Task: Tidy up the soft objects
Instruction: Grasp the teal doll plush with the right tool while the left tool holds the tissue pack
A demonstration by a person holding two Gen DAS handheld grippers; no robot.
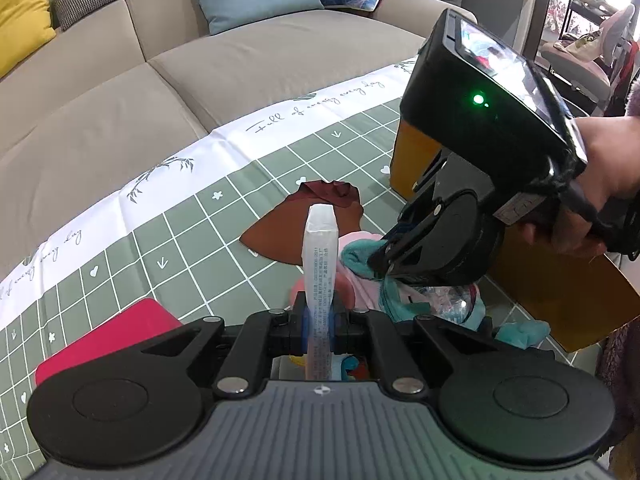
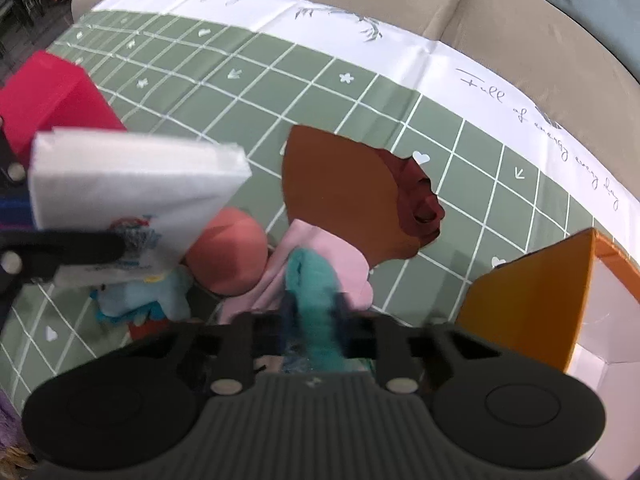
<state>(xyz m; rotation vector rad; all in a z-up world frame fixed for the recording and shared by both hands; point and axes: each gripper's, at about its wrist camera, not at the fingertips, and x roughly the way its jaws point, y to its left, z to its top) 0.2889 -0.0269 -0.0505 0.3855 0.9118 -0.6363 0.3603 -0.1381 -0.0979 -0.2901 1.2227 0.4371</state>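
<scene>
The left gripper pinches a tissue pack edge-on and holds it above the tablecloth. Beside it the right gripper, angled steeply down, has its jaws pressed together on a teal sock at the top of the pile; the sock runs up between the fingers, so the grip looks made, though the sock is not yet lifted clear.

Under the sock lies a pink cloth, with a round salmon-pink cushion touching its left side and a light-blue soft toy just beyond that. A brown cloth with a crumpled maroon part lies flat behind the pile, towards the white border of the tablecloth.

An orange box stands open near the right edge, and what shows of its inside is empty. A red box stands at the left edge. As I judge it, sorting has barely begun: nearly everything remains in the pile. The left gripper and its pack hang close over the pile's left side and could crowd the lift.
</scene>
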